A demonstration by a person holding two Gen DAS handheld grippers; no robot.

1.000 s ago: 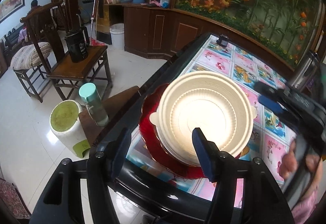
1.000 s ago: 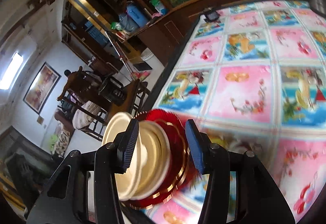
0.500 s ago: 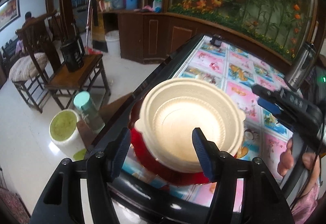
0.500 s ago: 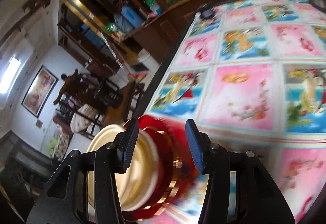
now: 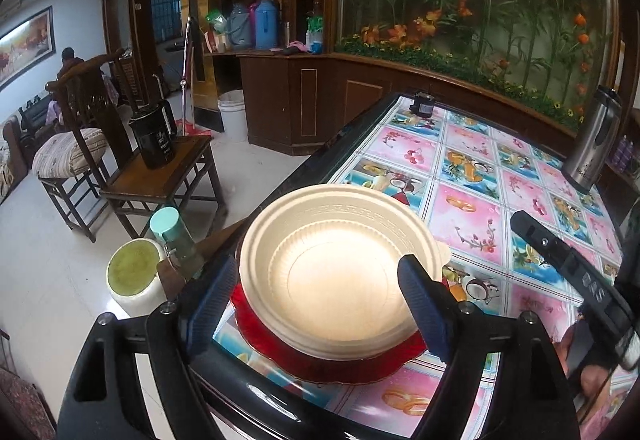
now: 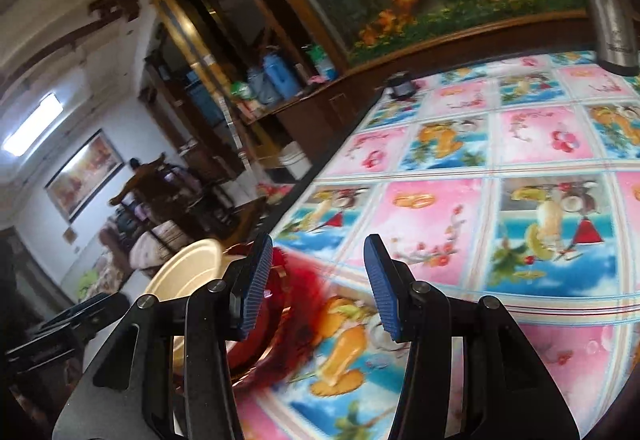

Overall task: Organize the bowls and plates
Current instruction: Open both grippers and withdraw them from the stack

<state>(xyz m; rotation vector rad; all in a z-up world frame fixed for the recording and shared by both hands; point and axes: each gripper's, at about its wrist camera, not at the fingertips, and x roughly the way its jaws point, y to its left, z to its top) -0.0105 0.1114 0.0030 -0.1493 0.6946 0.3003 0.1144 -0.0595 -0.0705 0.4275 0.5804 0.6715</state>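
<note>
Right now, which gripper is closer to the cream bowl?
Left. The left gripper has one finger on each side of the cream bowl, its jaws just opened wider. The right gripper is off to the bowl's side, open, over the tablecloth.

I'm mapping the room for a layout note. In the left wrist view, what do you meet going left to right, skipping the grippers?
Cushioned chair → black kettle → cream bowl on the red plate → steel flask.
</note>
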